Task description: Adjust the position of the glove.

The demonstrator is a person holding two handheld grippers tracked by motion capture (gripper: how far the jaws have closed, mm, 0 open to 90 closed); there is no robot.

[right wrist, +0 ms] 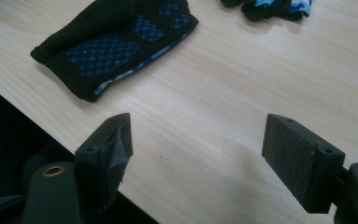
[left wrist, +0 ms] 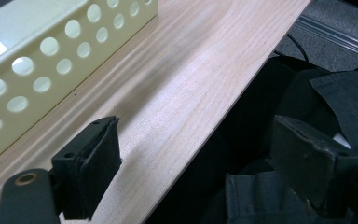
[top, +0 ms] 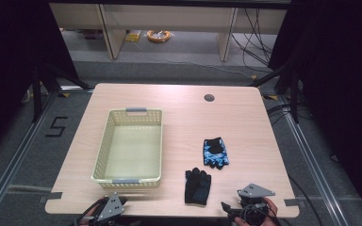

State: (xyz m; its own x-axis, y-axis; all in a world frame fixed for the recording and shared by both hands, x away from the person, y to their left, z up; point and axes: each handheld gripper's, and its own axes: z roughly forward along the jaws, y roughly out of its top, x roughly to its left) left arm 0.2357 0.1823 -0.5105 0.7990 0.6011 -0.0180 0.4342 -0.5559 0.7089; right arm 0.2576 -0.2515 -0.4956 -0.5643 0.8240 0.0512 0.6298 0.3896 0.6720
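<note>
A cream perforated basket [top: 104, 151] sits on the left half of the wooden table, with nothing inside it. A black glove with blue grip dots [top: 197, 187] lies palm up near the front edge, right of the basket. A blue patterned glove [top: 216, 152] lies a little farther back. My left gripper [top: 107, 208] hovers at the front edge just below the basket, jaws open with nothing between them [left wrist: 200, 154]; the basket's wall [left wrist: 51, 51] is close ahead. My right gripper [top: 245, 207] hangs open at the front right, and the black glove [right wrist: 116, 46] lies just ahead of its jaws [right wrist: 198, 149].
A round cable hole [top: 209, 98] marks the table's far side. Bare wood lies between the basket and the gloves. Metal floor rails run along both sides of the table, and desks with cables stand behind it.
</note>
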